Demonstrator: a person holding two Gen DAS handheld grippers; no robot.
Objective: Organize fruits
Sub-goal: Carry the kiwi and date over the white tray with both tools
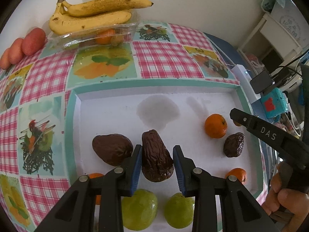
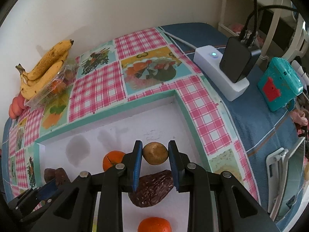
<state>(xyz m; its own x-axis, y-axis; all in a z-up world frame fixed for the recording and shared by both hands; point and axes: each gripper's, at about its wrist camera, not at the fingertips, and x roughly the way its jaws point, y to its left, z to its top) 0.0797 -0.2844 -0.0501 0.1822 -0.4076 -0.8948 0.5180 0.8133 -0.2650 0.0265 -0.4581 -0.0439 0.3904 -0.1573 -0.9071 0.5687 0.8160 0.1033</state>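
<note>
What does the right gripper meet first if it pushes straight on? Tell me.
The small brown fruit that sits between the right gripper fingertips; the jaws look open around it. Beyond it lies bare white tray floor up to the tray wall. Depth is uncertain.

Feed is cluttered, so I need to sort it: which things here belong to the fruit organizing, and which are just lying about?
Job:
- dark avocado between the left gripper fingers
- small brown fruit between the right gripper fingers
- tangerines
- green fruits
- bananas
- white tray

Lying about:
- white power strip
- black adapter
- teal box
</note>
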